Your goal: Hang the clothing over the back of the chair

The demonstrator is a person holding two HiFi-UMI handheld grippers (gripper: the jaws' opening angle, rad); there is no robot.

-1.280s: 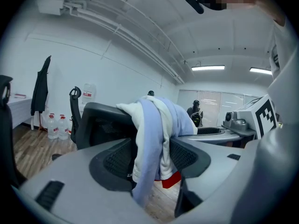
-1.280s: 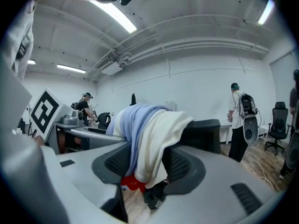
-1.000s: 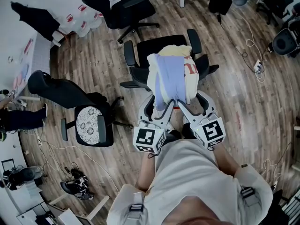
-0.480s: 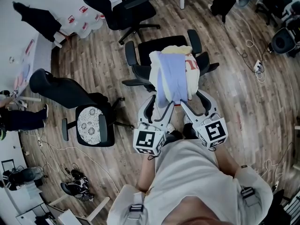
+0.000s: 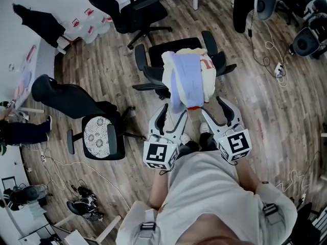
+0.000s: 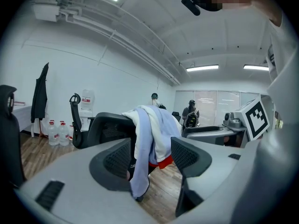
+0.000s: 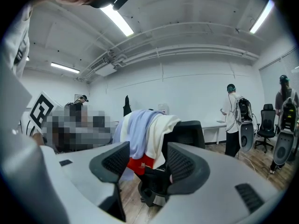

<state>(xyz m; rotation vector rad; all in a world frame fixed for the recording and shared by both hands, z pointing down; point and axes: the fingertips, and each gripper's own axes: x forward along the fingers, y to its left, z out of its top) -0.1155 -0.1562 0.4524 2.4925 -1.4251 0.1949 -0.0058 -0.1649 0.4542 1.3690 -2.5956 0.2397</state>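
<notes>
The clothing [image 5: 189,78], a cream garment with a lilac layer and a red hem, lies draped over the back of the black office chair [image 5: 153,52]. It hangs down the side of the chair facing me. My left gripper [image 5: 171,114] is open just short of the lilac hem, with nothing between its fingers. To its right, my right gripper [image 5: 215,110] is also open and empty, just short of the red hem. In the left gripper view the clothing [image 6: 152,127] hangs beyond the left gripper [image 6: 150,160]. In the right gripper view the clothing [image 7: 145,134] hangs beyond the right gripper [image 7: 147,164].
A second black chair [image 5: 135,11] stands behind the first. A chair with a patterned seat [image 5: 97,137] is at my left. Cables [image 5: 278,70] trail over the wood floor at the right. Water bottles [image 5: 92,27] line the far wall. A person [image 7: 233,120] stands at a desk.
Both grippers have drawn back a little toward me, away from the hanging hem. The clothing stays draped over the chair back.
</notes>
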